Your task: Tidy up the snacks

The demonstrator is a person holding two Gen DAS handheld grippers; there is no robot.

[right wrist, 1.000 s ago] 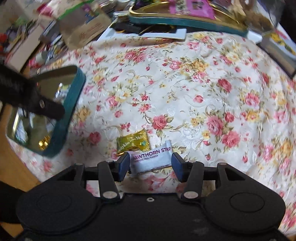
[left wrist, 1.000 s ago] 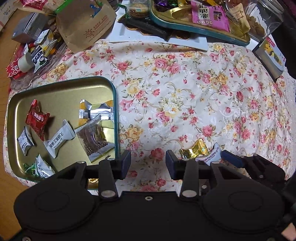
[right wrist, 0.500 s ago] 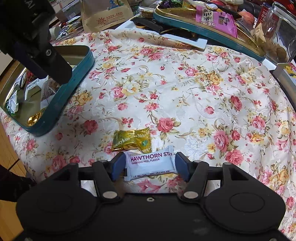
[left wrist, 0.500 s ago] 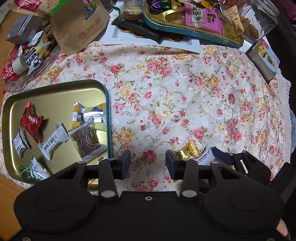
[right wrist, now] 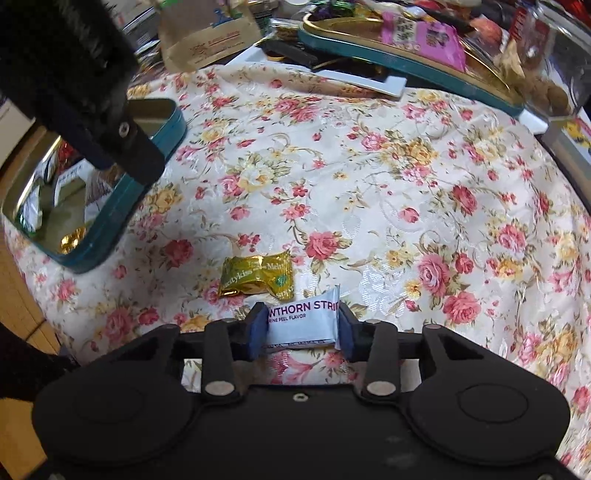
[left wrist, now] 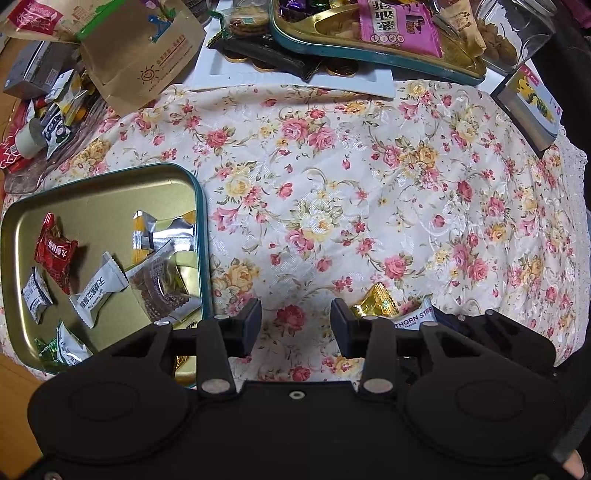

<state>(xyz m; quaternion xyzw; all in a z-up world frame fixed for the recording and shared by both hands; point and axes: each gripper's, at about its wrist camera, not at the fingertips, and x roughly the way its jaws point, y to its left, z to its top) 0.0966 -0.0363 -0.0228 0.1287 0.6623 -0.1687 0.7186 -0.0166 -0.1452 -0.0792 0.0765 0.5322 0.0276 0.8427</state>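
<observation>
My right gripper (right wrist: 301, 328) is shut on a white hawthorn strip packet (right wrist: 303, 323), low over the floral tablecloth near its front edge. A gold candy wrapper (right wrist: 256, 275) lies on the cloth just beyond it. My left gripper (left wrist: 295, 325) is open and empty, hovering over the cloth between the teal-rimmed gold tray (left wrist: 201, 229) and the two sweets; the packet (left wrist: 413, 317) and gold candy (left wrist: 375, 304) show at its right. The tray holds several wrapped snacks, among them a red candy (left wrist: 55, 247). The tray also shows in the right wrist view (right wrist: 122, 206).
A second teal tray (left wrist: 369, 55) piled with snacks, a white board (left wrist: 295, 79), a brown paper bag (left wrist: 144, 59) and a glass jar (left wrist: 517, 33) crowd the far edge. A small box (left wrist: 528, 110) sits far right. Clutter lies at the far left.
My right gripper's jaws have closed onto the hawthorn strip packet, which now sits pinched between them. The left gripper has drifted slightly and stayed open.
</observation>
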